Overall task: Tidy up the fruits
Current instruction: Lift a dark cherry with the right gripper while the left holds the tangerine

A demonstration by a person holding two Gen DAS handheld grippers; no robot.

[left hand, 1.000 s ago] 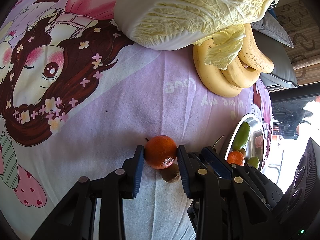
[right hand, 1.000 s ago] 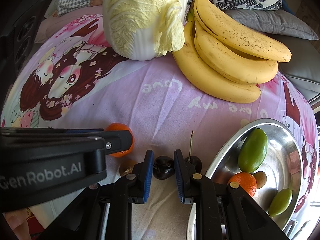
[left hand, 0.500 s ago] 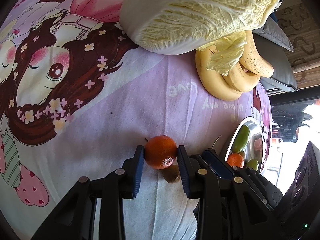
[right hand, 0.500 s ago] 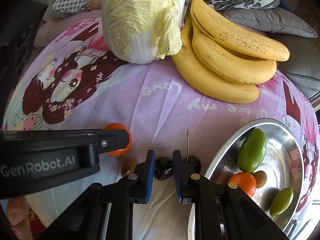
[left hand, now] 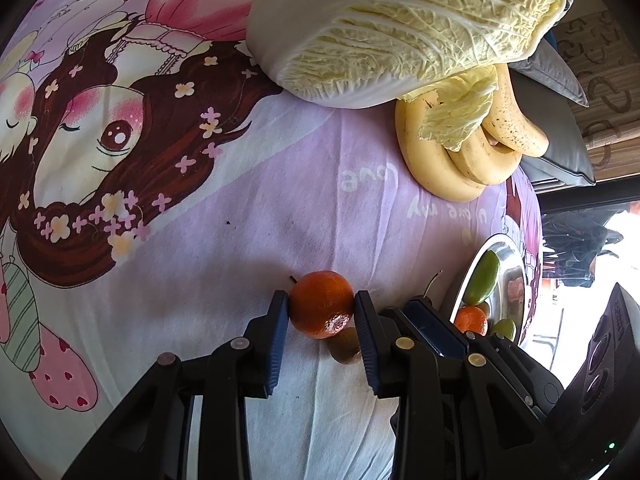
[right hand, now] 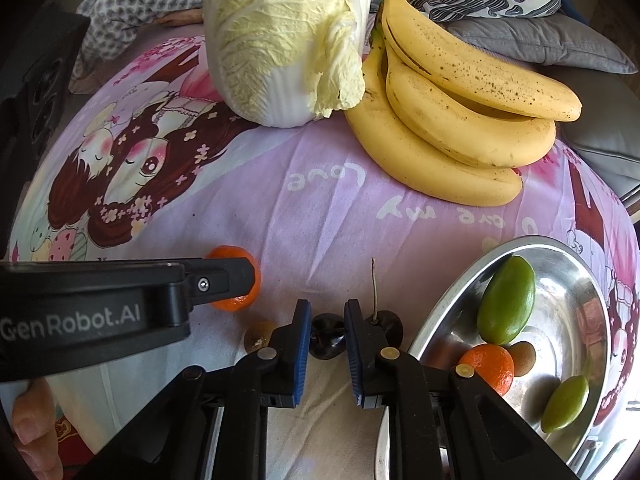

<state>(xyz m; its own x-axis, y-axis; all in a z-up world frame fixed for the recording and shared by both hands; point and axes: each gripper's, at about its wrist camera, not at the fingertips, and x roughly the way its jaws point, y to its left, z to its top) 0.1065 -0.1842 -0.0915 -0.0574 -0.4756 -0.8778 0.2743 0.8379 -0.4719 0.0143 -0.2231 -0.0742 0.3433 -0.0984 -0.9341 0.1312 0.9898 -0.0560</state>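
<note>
**Both grips on, fruit crowded at the near edge**

Left hand-held gripper (left hand: pixel 322 310) pinches the tangerine (left hand: pixel 321 303), a small brown fruit (left hand: pixel 345 346) touching beneath. Right hand-held gripper (right hand: pixel 326 330) squeezes a dark cherry (right hand: pixel 327 336); a second cherry (right hand: pixel 386 326) sits just beside, against the steel bowl (right hand: pixel 448 280) rim. Open printed cloth (right hand: pixel 320 208) stretches toward the bananas (right hand: pixel 460 120) and cabbage (right hand: pixel 280 40).
</note>
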